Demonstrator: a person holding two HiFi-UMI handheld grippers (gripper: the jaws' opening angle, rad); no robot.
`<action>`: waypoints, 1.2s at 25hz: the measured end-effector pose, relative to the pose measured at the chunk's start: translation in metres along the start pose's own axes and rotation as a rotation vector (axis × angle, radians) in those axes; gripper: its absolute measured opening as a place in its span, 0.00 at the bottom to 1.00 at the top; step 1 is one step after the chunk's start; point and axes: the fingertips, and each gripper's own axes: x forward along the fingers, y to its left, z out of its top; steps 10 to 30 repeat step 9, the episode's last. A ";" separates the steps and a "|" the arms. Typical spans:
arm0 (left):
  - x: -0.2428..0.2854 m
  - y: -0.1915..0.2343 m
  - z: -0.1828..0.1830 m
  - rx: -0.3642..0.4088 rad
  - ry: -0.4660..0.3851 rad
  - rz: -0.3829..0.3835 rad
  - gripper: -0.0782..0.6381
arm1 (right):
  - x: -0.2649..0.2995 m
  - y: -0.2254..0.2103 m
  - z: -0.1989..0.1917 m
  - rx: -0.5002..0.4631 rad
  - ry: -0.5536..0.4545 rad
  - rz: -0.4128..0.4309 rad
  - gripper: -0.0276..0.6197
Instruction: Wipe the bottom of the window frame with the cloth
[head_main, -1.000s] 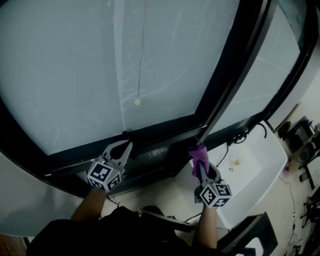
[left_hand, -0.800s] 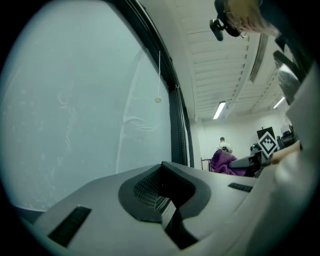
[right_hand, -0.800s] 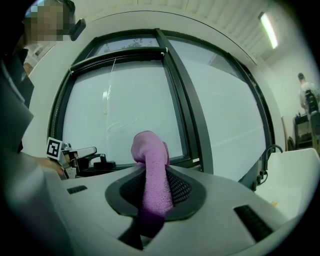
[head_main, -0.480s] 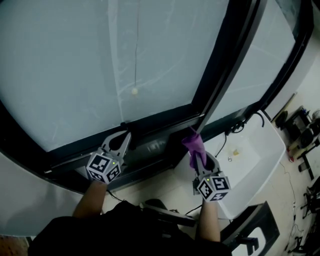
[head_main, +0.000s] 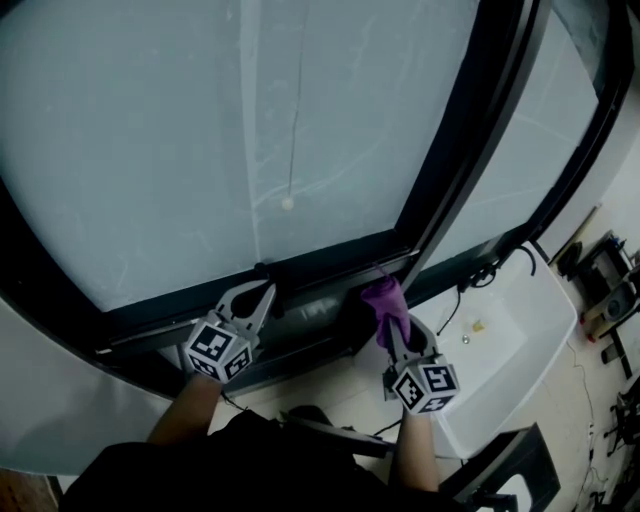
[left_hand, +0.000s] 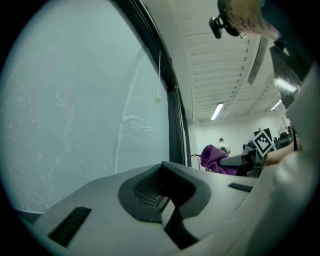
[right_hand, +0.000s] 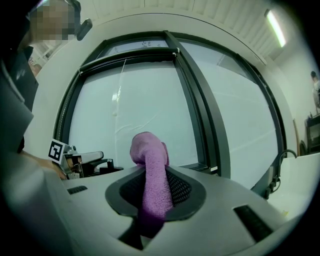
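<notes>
The right tongs (head_main: 393, 330) are clamped on the purple cloth (head_main: 386, 300). They grip its tail so a bunched wad stands out past the tips, which I'd judge is meant as a wiping pad. The cloth's long axis runs along the tongs, its rounded end aimed at the bottom of the window frame (head_main: 320, 262) near the upright bar (head_main: 440, 170). I cannot confirm contact. The left tongs (head_main: 262, 293), closed on nothing, sit by the same rail further left, probably just steadying. Beyond is pale glass (head_main: 150, 130).
</notes>
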 end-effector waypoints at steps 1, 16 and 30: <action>0.000 0.000 0.000 0.002 0.000 -0.002 0.11 | 0.004 0.001 0.000 0.005 -0.004 0.002 0.16; -0.001 -0.004 0.000 -0.019 -0.006 -0.024 0.11 | 0.027 0.021 -0.007 0.023 -0.003 0.047 0.16; -0.001 -0.004 0.000 -0.019 -0.006 -0.024 0.11 | 0.027 0.021 -0.007 0.023 -0.003 0.047 0.16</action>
